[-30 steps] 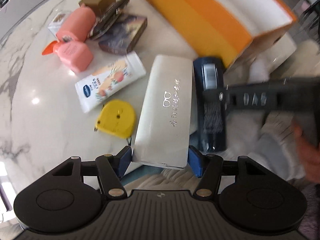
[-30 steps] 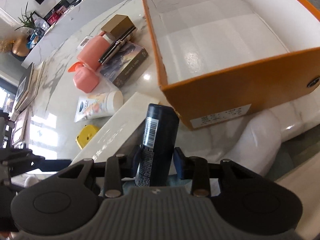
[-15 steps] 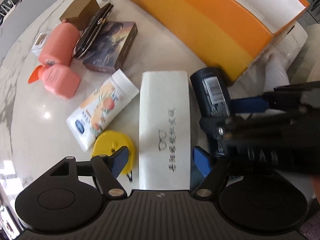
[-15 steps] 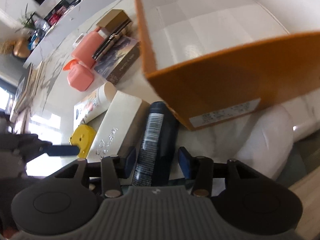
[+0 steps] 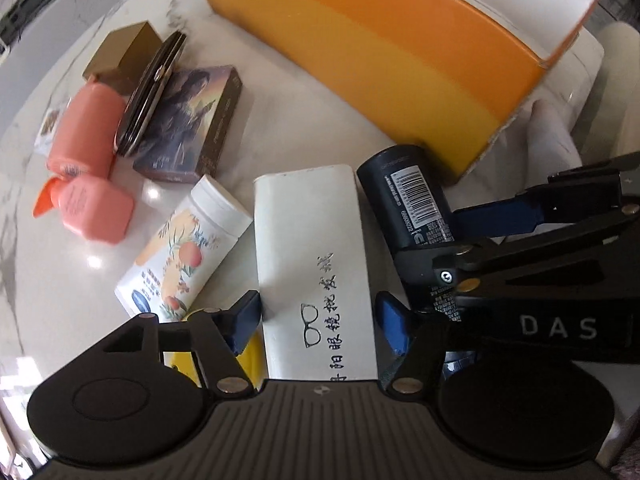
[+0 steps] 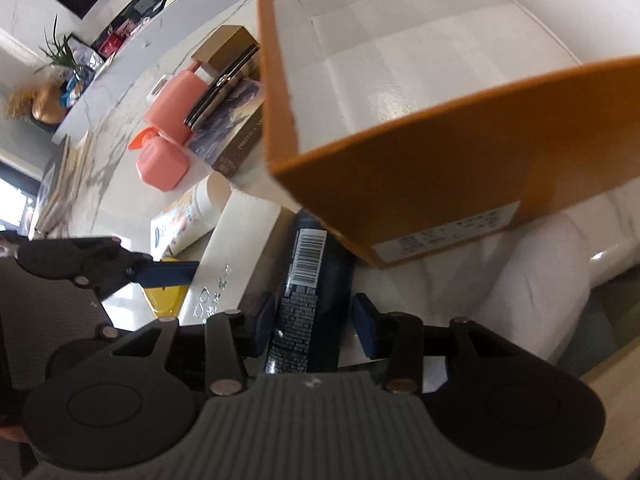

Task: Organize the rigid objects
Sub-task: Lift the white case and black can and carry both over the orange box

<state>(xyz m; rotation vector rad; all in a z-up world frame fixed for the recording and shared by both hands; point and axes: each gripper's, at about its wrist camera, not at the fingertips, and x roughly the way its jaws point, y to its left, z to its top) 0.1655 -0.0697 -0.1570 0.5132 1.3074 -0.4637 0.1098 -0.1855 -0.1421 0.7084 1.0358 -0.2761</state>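
The orange box (image 6: 460, 184) stands open on the marble table (image 5: 60, 272), white inside. My left gripper (image 5: 320, 316) straddles the white glasses case (image 5: 316, 256), jaws wide. My right gripper (image 6: 316, 320) straddles the dark spray can (image 6: 308, 280), barcode up, jaws apart.

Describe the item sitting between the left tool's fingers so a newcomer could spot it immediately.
Start at the big orange box on the marble table. Just in front of its near corner lie a dark can and, to that can's left, a white glasses case. The case is the only long, flat white slab, printed with a spectacles icon and Chinese characters.
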